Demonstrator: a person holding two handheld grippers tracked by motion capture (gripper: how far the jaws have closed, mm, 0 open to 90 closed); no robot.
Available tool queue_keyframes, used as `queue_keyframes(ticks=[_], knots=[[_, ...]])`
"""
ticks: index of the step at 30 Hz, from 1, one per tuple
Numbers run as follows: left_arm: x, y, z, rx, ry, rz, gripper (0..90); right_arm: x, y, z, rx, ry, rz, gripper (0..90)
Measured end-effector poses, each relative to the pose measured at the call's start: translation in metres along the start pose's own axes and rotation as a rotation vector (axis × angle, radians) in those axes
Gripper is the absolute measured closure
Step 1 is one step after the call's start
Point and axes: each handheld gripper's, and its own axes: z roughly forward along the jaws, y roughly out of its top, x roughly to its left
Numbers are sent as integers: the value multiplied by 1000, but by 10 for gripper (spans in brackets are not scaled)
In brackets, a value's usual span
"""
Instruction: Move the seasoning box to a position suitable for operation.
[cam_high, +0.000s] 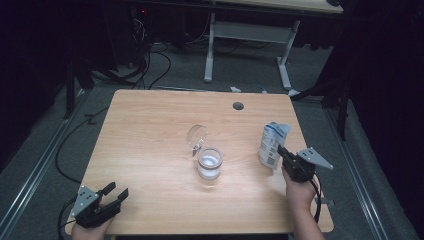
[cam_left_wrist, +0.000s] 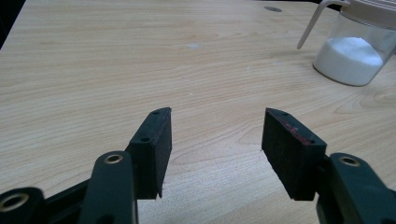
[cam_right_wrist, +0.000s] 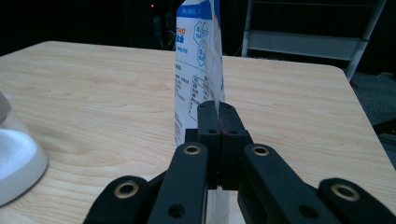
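Holding the white and blue bag (cam_high: 273, 144) by its thin edge, the right gripper (cam_high: 286, 156) has its jaws pinched tight together on it, and in the right gripper view the bag (cam_right_wrist: 198, 70) stands up tall just past the black jaws. The bag is at the right side of the table (cam_high: 150, 130), and its top looks torn open. I think the step now is carrying or setting the bag near the jar, maybe to pour from it, but I cannot tell if its bottom is touching the wood. The glass jar (cam_high: 209, 164) sits in the middle of the table with white powder inside, and its clear lid (cam_high: 197, 135) is tipped up and open behind it. Next, the bag would need to go left over the jar's mouth and tilt slowly, so the powder does not spill on the wood. The open lid stands close to the mouth and could get bumped. The left gripper (cam_high: 114, 192) rests well apart at the near left corner, jaws spread wide with nothing between them. A small round hole (cam_high: 238, 106) is at the far edge, out of the way.
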Motion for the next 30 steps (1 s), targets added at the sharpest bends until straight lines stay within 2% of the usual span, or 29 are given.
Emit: queue_keyframes(ticks=[6, 14, 16, 18, 22, 26, 30], knots=[[0, 1, 0, -3, -4, 1, 430, 1, -11, -8, -10, -16, -10, 895], [-1, 1, 0, -3, -3, 2, 428, 3, -16, -11, -4, -15, -12, 844], [-1, 1, 0, -4, -2, 2, 429, 4, -16, -11, 3, -19, -14, 786], [-1, 1, 0, -2, -4, 1, 432, 4, -16, -10, 7, -23, -3, 679], [0, 1, 0, 2, 0, 0, 437, 5, -16, -6, 46, -33, 10, 539], [1, 0, 0, 8, 1, 2, 441, 5, -18, -5, 87, -47, 6, 493], [1, 0, 0, 9, 3, 3, 445, 7, -21, -11, 98, -53, -5, 489]])
